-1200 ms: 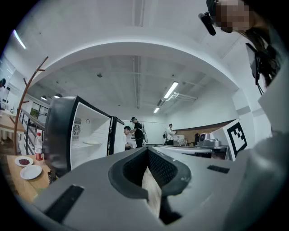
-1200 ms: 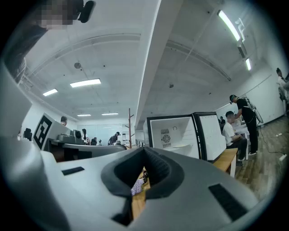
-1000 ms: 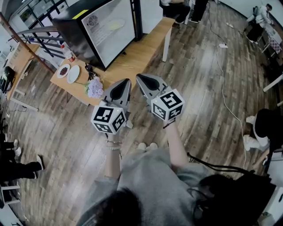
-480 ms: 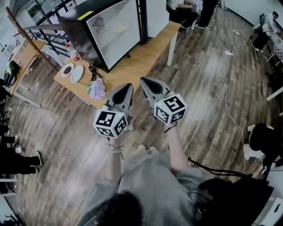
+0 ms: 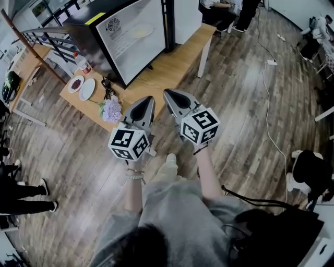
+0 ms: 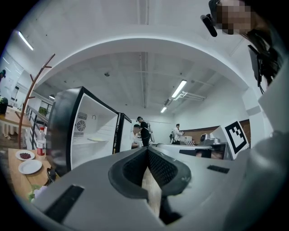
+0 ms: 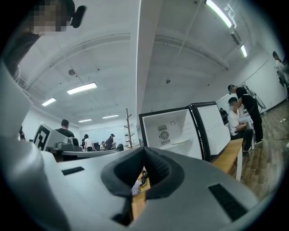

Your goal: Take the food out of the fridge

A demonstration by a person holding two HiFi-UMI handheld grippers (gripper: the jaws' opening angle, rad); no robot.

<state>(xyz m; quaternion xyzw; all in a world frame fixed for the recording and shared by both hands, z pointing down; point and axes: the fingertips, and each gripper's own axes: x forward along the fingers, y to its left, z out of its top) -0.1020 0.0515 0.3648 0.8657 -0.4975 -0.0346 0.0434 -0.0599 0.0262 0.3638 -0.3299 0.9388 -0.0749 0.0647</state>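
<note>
A small black fridge (image 5: pixel 120 36) stands on the wooden table (image 5: pixel 162 68) with its door (image 5: pixel 185 15) swung open. On its white shelf lies a pale plate of food (image 5: pixel 142 31); the same shelf shows in the left gripper view (image 6: pixel 97 139). My left gripper (image 5: pixel 150 99) and right gripper (image 5: pixel 167 94) are held side by side, short of the table's near edge and pointing level at the fridge (image 7: pixel 176 131). Both are shut with nothing in them. Their closed tips show in the left gripper view (image 6: pixel 147 150) and the right gripper view (image 7: pixel 144 149).
On the table left of the fridge are two small plates (image 5: pixel 86 88), one with dark food (image 5: pixel 76 83), a bottle (image 5: pixel 82 65), a black cable (image 5: pixel 107 83) and purple flowers (image 5: pixel 111 109). People stand at far left (image 5: pixel 21 193) and behind the table (image 5: pixel 214 8). A cable (image 5: pixel 266 83) crosses the floor.
I have stepped toward the table; a shoe now shows ahead of me and the table sits a little nearer. Both grippers moved along together and stayed shut.
</note>
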